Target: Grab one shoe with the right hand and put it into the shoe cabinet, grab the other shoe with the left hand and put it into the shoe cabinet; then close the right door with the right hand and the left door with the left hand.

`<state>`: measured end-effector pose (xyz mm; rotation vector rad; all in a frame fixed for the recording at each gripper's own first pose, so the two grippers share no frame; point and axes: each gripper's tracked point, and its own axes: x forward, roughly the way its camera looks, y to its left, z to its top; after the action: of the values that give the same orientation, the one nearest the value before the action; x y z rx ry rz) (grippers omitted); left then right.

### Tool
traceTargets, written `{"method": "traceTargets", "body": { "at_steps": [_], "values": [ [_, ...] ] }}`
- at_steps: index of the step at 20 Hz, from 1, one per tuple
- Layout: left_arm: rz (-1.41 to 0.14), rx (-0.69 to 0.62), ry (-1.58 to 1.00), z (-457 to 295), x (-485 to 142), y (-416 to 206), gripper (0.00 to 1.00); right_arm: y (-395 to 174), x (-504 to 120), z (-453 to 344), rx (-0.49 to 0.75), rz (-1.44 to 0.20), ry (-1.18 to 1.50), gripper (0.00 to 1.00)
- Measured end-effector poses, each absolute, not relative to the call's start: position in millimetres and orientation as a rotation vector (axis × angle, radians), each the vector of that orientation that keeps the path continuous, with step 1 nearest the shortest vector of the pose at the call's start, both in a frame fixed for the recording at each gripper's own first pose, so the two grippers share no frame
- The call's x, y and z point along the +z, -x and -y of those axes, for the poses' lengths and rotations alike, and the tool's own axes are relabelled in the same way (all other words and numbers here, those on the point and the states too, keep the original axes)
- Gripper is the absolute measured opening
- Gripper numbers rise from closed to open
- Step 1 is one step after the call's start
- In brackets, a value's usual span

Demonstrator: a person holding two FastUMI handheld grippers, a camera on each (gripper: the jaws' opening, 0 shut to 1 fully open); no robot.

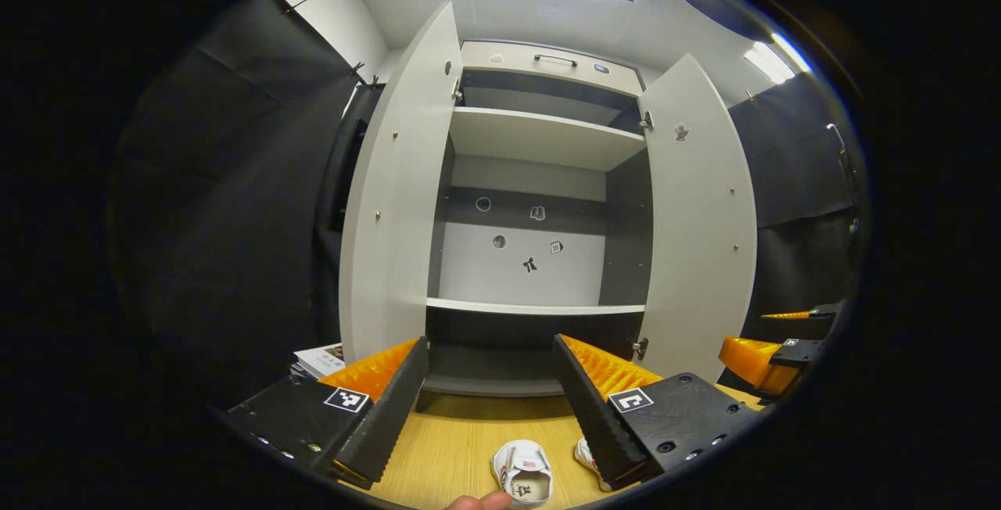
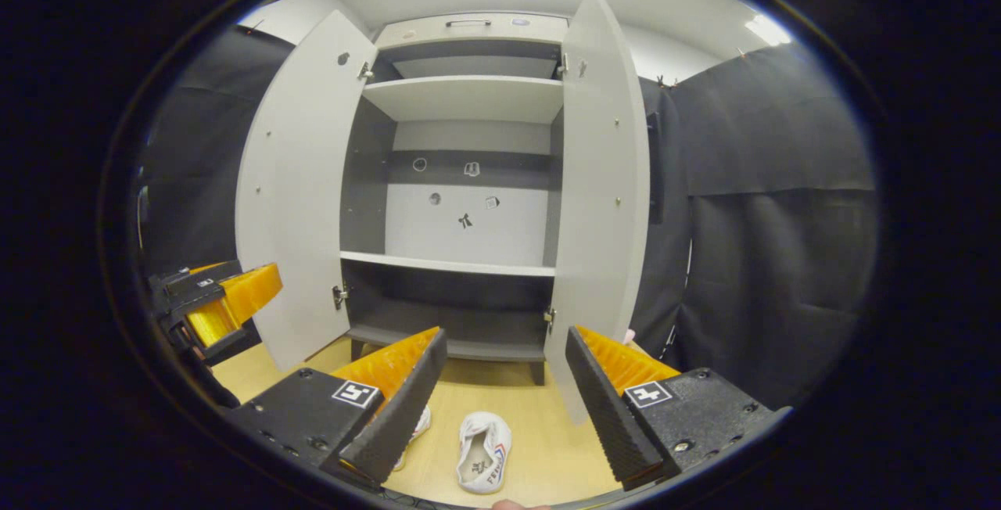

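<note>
While both white shoes lie on the wooden floor point(image 2: 539, 447) in front of the shoe cabinet point(image 1: 539, 291), nothing of the task is done: neither shoe is grabbed, the shelves inside look bare, and both doors stand swung wide. By my reading, every step is left, starting with the right-hand pick-up.

Seen in the right gripper view, one shoe point(image 2: 483, 451) lies just before the cabinet's base, toe toward the cabinet, and the other shoe point(image 2: 414, 425) sits beside it, half hidden behind a finger. The left door point(image 2: 301, 189) and right door point(image 2: 598, 205) flank the open front.

The right gripper point(image 2: 507, 400) hangs above the shoes, aimed at the cabinet's lower shelves, its jaws spread and holding nothing. The left gripper point(image 1: 491, 400) is posed alike, level and pointing into the cabinet, jaws parted and empty, above the shoes.
</note>
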<state>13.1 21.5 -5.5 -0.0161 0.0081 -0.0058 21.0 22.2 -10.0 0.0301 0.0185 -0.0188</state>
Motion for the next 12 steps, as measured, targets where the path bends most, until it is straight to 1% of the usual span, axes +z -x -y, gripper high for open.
{"method": "traceTargets", "body": {
  "at_steps": [5, 8, 12],
  "values": [
    [-0.007, -0.005, 0.036, -26.7, -3.9, -10.3, 0.95, -30.4, -44.7, -42.5, 0.008, -0.069, -0.030, 0.99],
    [-0.008, -0.008, 0.024, -27.8, -4.8, -7.9, 0.95, -38.8, -88.4, -59.5, 0.046, -0.144, -0.022, 0.99],
    [-0.019, -0.020, 0.023, -28.7, -8.8, -3.3, 0.95, -52.5, -161.4, -73.3, 0.078, -0.274, -0.036, 0.99]
  ]
}}
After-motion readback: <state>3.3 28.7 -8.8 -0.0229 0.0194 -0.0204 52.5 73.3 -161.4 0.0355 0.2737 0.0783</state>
